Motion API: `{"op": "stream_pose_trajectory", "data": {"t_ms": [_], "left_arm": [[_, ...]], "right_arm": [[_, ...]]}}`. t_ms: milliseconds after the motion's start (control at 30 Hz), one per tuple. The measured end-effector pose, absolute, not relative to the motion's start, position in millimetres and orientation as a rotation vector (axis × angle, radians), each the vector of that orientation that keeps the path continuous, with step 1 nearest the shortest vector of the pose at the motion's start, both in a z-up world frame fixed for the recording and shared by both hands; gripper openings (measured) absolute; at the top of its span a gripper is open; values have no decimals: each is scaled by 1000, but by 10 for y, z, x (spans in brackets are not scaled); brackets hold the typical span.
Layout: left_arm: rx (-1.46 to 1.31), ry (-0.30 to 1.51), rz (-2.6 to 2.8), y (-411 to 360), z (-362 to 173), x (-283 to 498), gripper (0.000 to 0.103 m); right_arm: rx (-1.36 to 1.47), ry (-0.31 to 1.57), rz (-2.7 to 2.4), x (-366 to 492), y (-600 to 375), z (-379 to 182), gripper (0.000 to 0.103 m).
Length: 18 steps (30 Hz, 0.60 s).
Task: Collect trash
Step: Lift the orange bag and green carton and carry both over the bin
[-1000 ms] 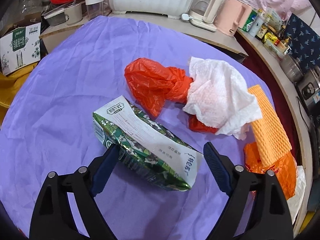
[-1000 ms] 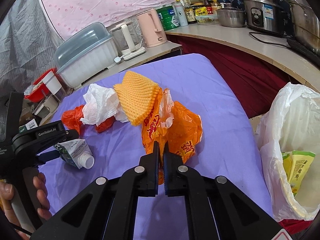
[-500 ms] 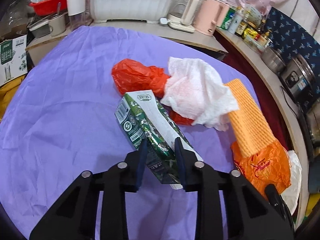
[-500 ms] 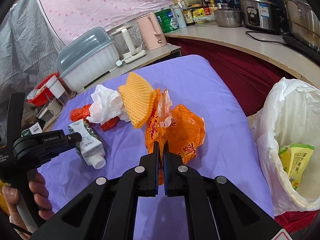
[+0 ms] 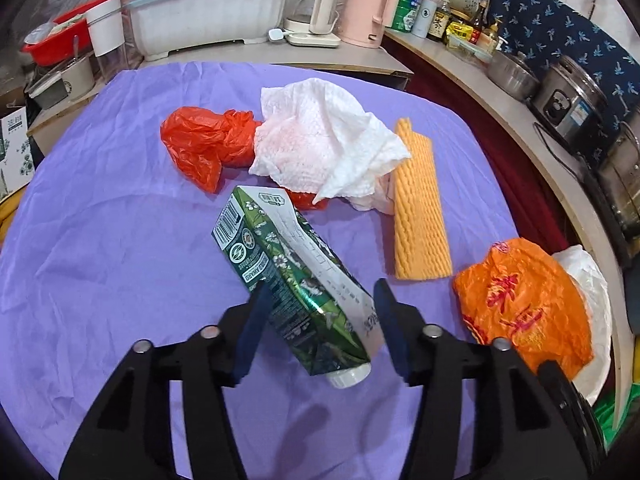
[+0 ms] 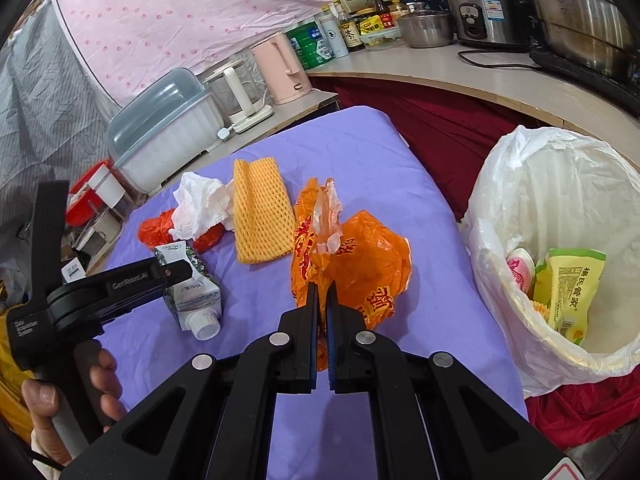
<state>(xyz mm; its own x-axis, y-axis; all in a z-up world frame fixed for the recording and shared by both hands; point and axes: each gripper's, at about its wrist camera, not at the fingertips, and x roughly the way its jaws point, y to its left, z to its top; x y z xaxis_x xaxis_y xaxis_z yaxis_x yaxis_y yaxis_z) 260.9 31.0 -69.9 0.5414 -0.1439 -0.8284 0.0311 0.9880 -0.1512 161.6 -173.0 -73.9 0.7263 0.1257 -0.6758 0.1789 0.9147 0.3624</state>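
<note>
Purple-clothed desk [image 5: 100, 240], cluttered kitchen counter behind. Your left gripper [image 5: 320, 312] jaws have just reopened; milk carton [image 5: 296, 280] sits between them, right pad clear, no firm grip. Your right gripper [image 6: 323, 312] jaws are clamped on the orange bag [image 6: 360, 264]. Bin [image 6: 500, 184] already holds wrappers. Left: red bag [image 5: 200, 144], paper towel [image 5: 320, 136], foam net [image 5: 416, 208]. Path to bin looks unobstructed.

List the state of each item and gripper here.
Left gripper: jaws just opened wider, around carton; grip unclear.
Right gripper: shut on orange bag.
Carton: capped, tilted.
Bin: lined, partly filled.
Paper towel: crumpled.
Red bag: crumpled.
</note>
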Motion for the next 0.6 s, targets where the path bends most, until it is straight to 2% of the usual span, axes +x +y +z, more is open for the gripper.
{"op": "stream_pose_trajectory", "data": {"t_ms": [200,333,400,600], "left_arm": [[-112,992,-71,227,-785,2718,48],[-103,976,-89,229,-708,2672,28],[-114,975,-115,244,-652,2617,23],[-98,962,-192,190,-516,2362,19]], "right_arm": [[433,763,-33,1685,-1795,-761,4],[440,756,-32,1698,-1806,-758,4],[444,748,-29,1674,-1820,-735,4],[446,728,-24,1585,-1812,-642,4]]}}
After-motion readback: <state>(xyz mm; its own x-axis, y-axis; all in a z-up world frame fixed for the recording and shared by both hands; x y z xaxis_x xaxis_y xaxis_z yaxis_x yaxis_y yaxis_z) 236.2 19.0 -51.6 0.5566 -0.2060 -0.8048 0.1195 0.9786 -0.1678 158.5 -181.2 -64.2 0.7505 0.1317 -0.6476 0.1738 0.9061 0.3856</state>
